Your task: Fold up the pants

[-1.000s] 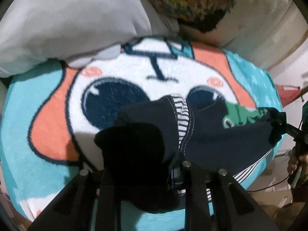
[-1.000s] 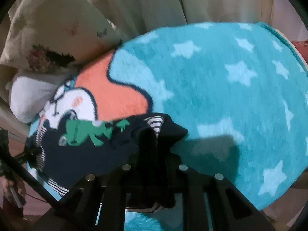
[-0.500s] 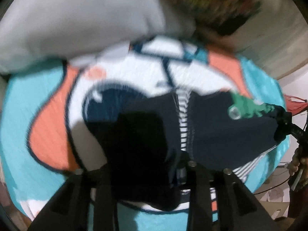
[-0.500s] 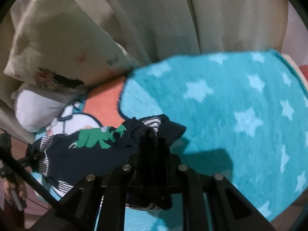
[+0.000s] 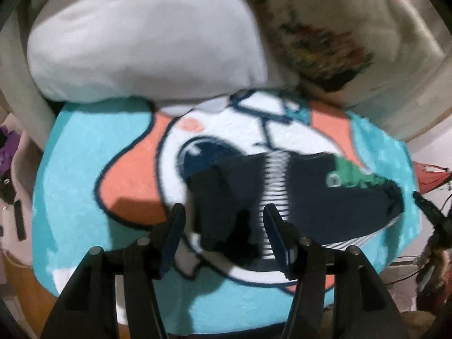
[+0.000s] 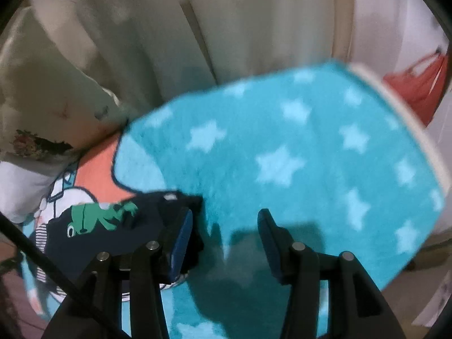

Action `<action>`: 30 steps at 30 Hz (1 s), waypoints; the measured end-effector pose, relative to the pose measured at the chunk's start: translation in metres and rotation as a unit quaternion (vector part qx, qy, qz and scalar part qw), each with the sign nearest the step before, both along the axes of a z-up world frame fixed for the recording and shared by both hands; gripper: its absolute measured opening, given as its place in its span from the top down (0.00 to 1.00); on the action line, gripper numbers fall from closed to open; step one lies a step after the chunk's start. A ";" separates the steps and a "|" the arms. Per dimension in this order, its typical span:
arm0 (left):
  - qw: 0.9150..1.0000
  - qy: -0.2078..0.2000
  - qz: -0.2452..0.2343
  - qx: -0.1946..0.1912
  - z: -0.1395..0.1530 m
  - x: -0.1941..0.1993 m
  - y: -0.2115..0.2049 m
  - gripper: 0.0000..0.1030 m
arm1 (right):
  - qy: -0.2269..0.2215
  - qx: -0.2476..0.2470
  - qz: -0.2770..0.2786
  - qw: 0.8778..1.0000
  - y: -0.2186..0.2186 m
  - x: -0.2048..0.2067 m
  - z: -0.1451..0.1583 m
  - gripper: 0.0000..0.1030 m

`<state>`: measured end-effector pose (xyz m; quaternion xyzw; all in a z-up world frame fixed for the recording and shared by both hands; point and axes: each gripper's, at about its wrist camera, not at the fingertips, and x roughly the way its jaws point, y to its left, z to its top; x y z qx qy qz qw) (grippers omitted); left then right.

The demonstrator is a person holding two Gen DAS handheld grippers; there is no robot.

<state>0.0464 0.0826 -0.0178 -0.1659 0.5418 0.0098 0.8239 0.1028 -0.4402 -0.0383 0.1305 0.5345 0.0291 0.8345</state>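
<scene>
The small navy pants (image 5: pixel 325 197) with a green dinosaur print and striped lining lie on the cartoon blanket (image 5: pixel 84 169). My left gripper (image 5: pixel 224 217) is open, its jaws wide apart over the pants' left end, which lies loose between them. In the right wrist view the pants (image 6: pixel 113 226) lie at the lower left. My right gripper (image 6: pixel 224 226) is open and empty, its left finger (image 6: pixel 180 234) against the pants' right edge.
A white pillow (image 5: pixel 147 42) and a floral pillow (image 5: pixel 325 34) sit at the blanket's far edge. Pale curtains (image 6: pixel 226 28) hang behind. The teal starred blanket (image 6: pixel 310 155) spreads to the right, ending at a cream edge (image 6: pixel 418 130). A red bag (image 6: pixel 418 84) is far right.
Both grippers have opened and let go of the pants, which now lie on the blanket. Both have pulled back and up a little; the views are blurred by motion.
</scene>
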 end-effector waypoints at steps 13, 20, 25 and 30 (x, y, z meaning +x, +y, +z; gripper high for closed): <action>0.984 0.073 -0.144 0.074 -0.070 0.037 -0.126 0.46 | 0.099 0.081 0.180 0.975 0.141 -0.001 -0.066 0.76; 0.973 0.093 -0.189 0.097 -0.077 0.003 -0.133 0.46 | 0.139 0.094 0.180 0.969 0.121 -0.039 -0.066 0.76; 0.977 0.090 -0.185 0.046 -0.065 -0.004 -0.118 0.46 | 0.162 0.094 0.158 0.969 0.107 -0.053 -0.069 0.77; 0.983 0.057 -0.172 -0.001 -0.033 -0.015 -0.095 0.46 | 0.119 0.081 0.122 0.982 0.085 -0.058 -0.044 0.76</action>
